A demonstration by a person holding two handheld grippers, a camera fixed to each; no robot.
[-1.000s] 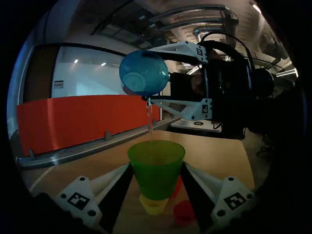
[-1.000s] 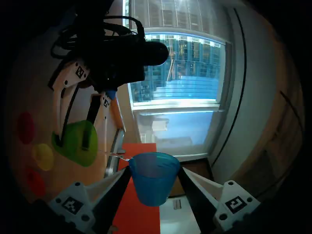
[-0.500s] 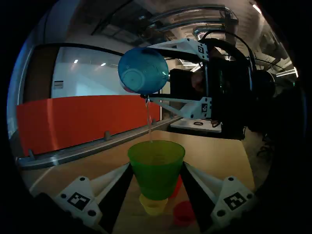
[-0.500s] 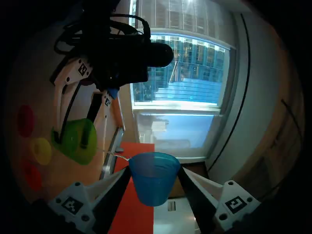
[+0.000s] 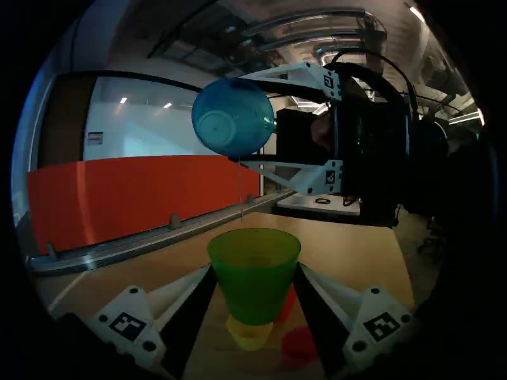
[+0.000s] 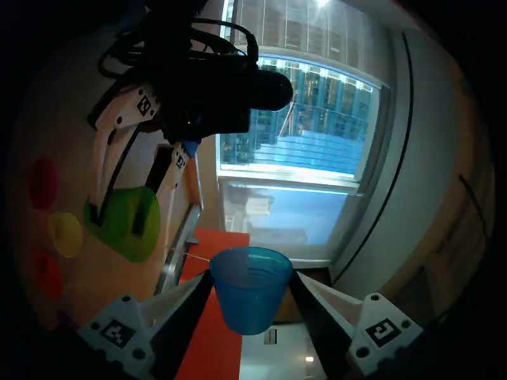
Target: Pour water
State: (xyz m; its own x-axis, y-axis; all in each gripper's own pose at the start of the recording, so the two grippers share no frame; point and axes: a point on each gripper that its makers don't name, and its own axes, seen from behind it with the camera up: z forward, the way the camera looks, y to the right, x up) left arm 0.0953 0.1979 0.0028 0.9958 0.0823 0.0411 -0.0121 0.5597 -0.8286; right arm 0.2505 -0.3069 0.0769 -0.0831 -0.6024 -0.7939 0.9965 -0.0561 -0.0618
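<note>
The pour looks nearly done. The right gripper (image 6: 251, 277) grasps a translucent blue plastic cup (image 6: 250, 304) between its jaws, tipped sideways above the left gripper (image 5: 253, 278), whose jaws clench a translucent green plastic cup (image 5: 255, 250). A thin thread of water (image 5: 240, 190) falls toward the green rim. Next, level the blue cup gently. Below the left jaws, a yellow cup (image 5: 249, 332) and red cup (image 5: 298, 345) sit on the wooden table (image 5: 355, 247), clear of the pour.

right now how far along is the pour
Mostly done, it seems: the blue cup, held tipped by the right tongs, sheds just a thin thread of water toward the green cup in the left tongs. Likely left: righting the blue cup and setting both down.
</note>
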